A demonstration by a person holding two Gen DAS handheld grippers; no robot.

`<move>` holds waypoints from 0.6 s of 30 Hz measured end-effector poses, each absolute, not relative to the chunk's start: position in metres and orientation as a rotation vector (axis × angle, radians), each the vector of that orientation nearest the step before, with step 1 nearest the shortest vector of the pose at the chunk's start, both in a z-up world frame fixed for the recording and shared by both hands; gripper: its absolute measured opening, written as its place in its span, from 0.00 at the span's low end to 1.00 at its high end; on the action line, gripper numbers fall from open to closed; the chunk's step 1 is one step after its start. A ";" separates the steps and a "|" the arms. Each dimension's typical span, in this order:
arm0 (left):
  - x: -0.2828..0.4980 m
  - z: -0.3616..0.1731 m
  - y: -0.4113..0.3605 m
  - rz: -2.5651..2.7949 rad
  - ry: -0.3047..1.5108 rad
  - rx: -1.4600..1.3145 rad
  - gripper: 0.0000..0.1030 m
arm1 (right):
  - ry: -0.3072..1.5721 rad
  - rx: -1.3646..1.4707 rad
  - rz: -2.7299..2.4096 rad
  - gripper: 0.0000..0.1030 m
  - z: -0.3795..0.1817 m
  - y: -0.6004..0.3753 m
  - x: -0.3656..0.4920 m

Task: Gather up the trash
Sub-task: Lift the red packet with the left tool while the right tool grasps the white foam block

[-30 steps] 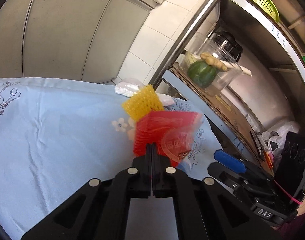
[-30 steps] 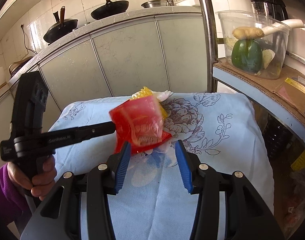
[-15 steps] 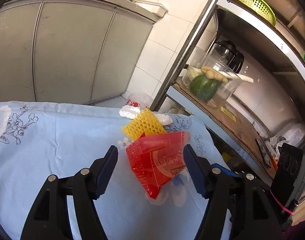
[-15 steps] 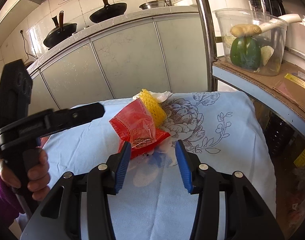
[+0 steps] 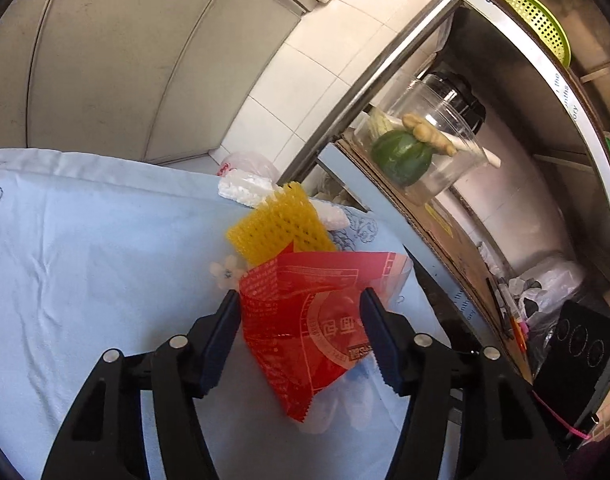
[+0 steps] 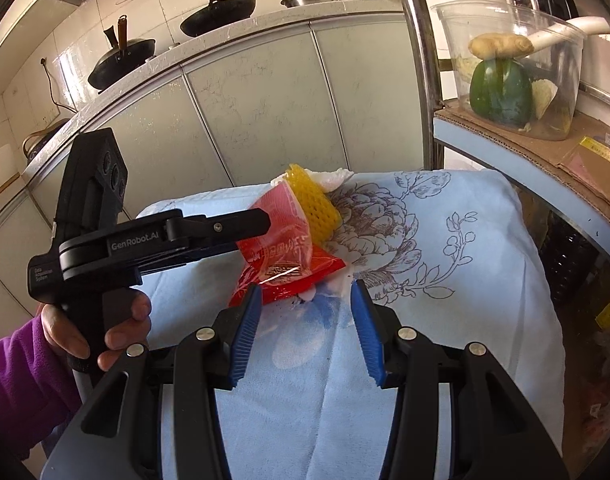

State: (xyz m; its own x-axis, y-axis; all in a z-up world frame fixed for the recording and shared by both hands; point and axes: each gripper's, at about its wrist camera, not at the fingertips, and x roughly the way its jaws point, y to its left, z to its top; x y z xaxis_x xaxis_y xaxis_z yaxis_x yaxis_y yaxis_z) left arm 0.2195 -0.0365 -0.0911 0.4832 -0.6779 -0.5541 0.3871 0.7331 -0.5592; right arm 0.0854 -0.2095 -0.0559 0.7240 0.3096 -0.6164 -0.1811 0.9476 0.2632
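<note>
A red plastic wrapper (image 5: 305, 280) lies on the blue flowered cloth (image 5: 85, 260), leaning on a yellow foam net (image 5: 281, 224). White foam (image 5: 241, 190) sits behind the net. My left gripper (image 5: 301, 308) straddles the wrapper, and its jaws are closing with the wrapper between them and not pinched. In the right wrist view, the left gripper (image 6: 265, 220) reaches in from the left to the wrapper (image 6: 281, 256) and net (image 6: 313, 204). My right gripper (image 6: 305, 320) hovers open just in front of the wrapper, with only cloth (image 6: 445, 320) between its blue pads.
A metal post (image 6: 425, 80) and a shelf stand right of the table, with a clear tub (image 6: 505, 80) of vegetables on cardboard. Grey cabinets run behind, and woks (image 6: 217, 16) sit on the counter. A hand in a purple sleeve (image 6: 65, 332) holds the left gripper.
The left gripper was shut on the raised wrapper, then opened wide and let it settle on the cloth. Now its jaws are narrower and closer around it. The right gripper has not moved.
</note>
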 end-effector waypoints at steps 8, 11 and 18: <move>0.195 -0.079 -0.049 -0.735 0.791 -0.321 0.01 | 0.724 0.197 0.274 0.46 -0.057 -0.209 0.086; 0.178 -0.069 -0.050 -0.740 0.756 -0.284 0.01 | 0.722 0.204 0.274 0.46 -0.058 -0.211 0.086; 0.124 -0.042 -0.015 -0.677 0.681 -0.273 0.00 | 0.691 0.242 0.287 0.46 -0.054 -0.217 0.082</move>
State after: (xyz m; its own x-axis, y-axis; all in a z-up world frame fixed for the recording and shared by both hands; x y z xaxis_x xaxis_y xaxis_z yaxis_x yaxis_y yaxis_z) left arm 0.1237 -0.0155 -0.0420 0.5759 -0.6554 -0.4887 0.4842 0.7551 -0.4421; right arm 0.0817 -0.2173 -0.0543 0.7340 0.3378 -0.5892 -0.1793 0.9331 0.3116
